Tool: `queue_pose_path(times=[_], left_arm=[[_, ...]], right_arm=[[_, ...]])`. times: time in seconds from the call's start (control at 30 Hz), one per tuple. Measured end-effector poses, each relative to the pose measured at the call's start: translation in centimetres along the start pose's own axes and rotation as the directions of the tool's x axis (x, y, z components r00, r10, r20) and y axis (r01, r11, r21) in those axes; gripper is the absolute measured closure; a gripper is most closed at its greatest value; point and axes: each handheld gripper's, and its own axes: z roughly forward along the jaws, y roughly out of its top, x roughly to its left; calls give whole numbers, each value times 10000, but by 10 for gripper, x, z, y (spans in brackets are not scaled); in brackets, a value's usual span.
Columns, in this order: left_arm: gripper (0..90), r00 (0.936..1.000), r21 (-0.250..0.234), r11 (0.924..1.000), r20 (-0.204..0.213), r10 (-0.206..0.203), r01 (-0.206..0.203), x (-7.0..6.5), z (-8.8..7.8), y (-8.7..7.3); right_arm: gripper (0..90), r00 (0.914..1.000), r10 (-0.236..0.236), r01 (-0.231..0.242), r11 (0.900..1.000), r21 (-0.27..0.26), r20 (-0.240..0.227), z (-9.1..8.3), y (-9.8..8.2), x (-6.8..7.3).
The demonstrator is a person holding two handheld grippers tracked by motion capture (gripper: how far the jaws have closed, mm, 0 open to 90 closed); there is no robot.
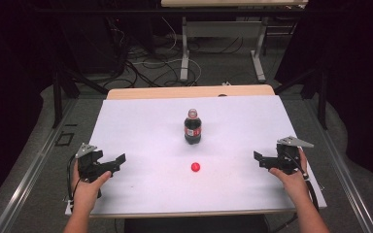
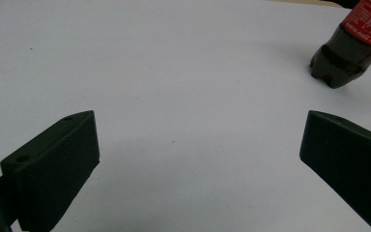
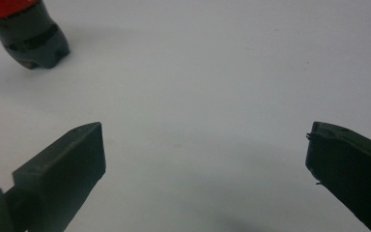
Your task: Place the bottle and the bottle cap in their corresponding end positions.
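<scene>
We see the left gripper (image 1: 119,161) and the right gripper (image 1: 260,159) with jaws spread wide, holding nothing. Between them stands 1 cola bottle (image 1: 192,127) upright on the white table (image 1: 141,126), its red cap (image 1: 195,167) lying near, in front.

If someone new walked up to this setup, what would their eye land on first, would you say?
Most likely the dark cola bottle with its red label, standing upright and uncapped in the middle of the white table. Just in front of it, apart from it, lies a small red cap. The left gripper and right gripper rest at either side, jaws open and holding nothing.
</scene>
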Motion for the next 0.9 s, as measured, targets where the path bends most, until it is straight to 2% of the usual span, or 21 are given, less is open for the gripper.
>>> queue_pose_path(times=[0.17,0.3,0.43,0.5,0.53,0.57,0.63,0.73,0.9], left_arm=[[6,9986,364,9990,-452,284,-268,5,5,-9],[6,9980,368,9992,-607,185,-163,7,7,-13],[6,9968,528,9985,-771,215,-175,9,8,-15],[6,9965,504,9987,-832,116,-75,11,9,-16],[6,9965,535,9985,-824,103,-59,12,9,-17],[5,9963,429,9991,-860,17,20,12,10,-18],[6,9958,463,9989,-919,-24,67,13,10,-18],[6,9948,639,9980,-1019,42,23,14,11,-19],[6,9943,664,9978,-1065,-15,86,15,12,-20]], right_arm=[[8,9991,68,-67,10000,-39,414,4,-10,-11],[9,9959,597,-612,9979,201,681,8,-17,-20],[10,9936,688,-721,9968,337,897,10,-22,-27],[10,9918,864,-906,9950,411,937,9,-22,-28],[10,9927,747,-786,9962,384,949,9,-23,-30],[10,9912,882,-926,9948,415,984,10,-23,-29],[10,9911,870,-919,9947,458,1006,10,-24,-31],[10,9914,882,-935,9943,519,962,12,-25,-31],[10,9917,844,-901,9944,555,975,13,-26,-30]])
